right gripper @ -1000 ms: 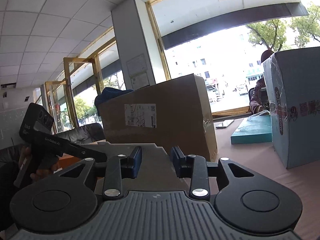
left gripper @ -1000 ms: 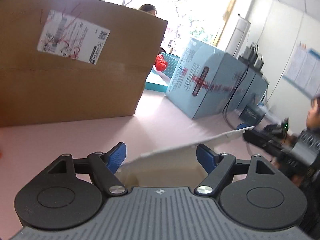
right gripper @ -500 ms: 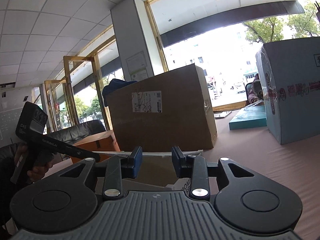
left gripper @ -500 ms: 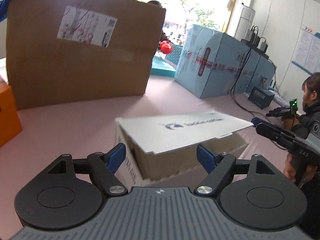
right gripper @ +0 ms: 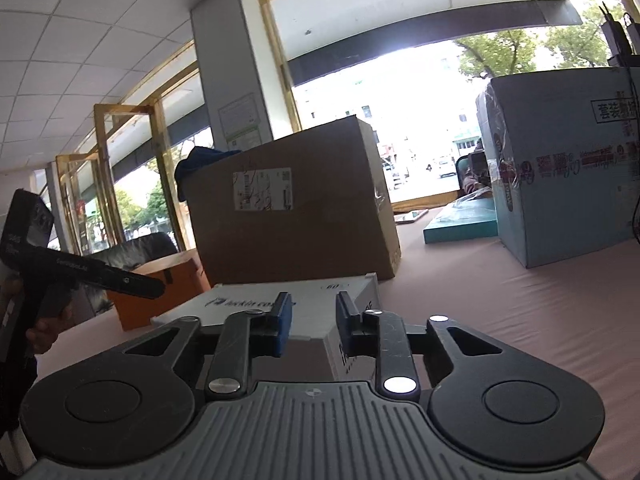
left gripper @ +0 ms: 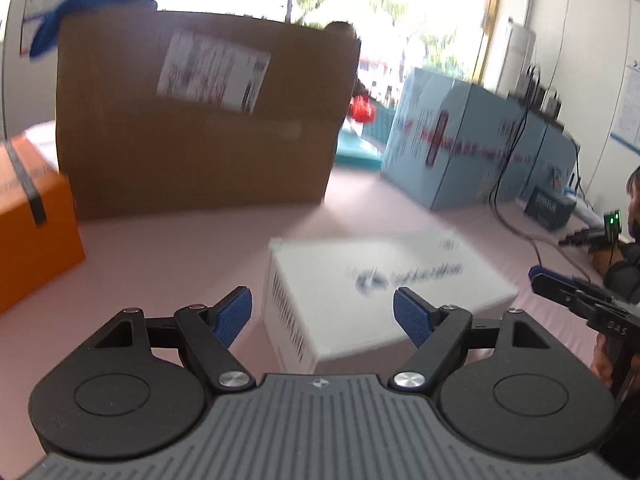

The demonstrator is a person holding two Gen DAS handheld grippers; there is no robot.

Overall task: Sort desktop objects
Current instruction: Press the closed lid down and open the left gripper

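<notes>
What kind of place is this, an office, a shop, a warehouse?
Probably a ground-floor office or storefront used as a workspace. Large street-facing windows with gold frames, a tiled drop ceiling, and shipping cartons, a brown cardboard box and light blue cartons, on a pink-covered table.

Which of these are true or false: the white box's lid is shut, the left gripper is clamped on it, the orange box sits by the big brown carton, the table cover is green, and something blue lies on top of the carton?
1. The white box has its lid shut. True.
2. The left gripper is clamped on the white box. False: its jaws stand wide open and hold nothing.
3. The orange box sits beside the brown carton. True.
4. The table cover is green. False: it is pink.
5. Something blue lies on top of the carton. True: it looks like cloth.
6. The right gripper grips the orange box. False: its jaws stand slightly apart with nothing between them.
</notes>
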